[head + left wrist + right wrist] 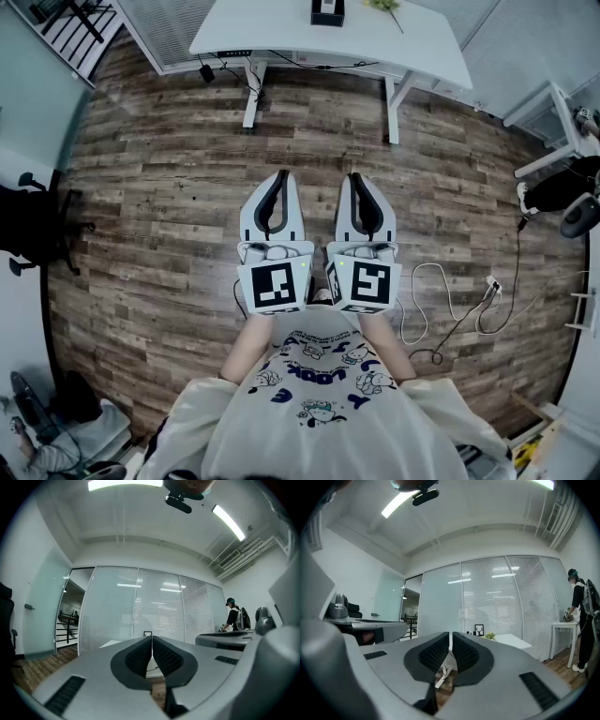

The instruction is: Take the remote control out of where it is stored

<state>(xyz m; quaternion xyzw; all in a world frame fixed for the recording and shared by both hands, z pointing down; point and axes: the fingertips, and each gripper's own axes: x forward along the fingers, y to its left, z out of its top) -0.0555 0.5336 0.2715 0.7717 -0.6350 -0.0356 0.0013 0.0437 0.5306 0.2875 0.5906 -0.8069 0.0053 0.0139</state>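
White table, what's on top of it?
On the white table stand a small black picture frame and a green sprig. Anything behind the frame is hidden; the head view cuts off the table's far edge.

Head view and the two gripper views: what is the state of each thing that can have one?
left claw: shut, empty, held level.
right claw: shut, empty, held level.
white table: upright on its legs.
picture frame: standing upright on the table.
white cable: lying loose on the floor.
remote control: not in view.
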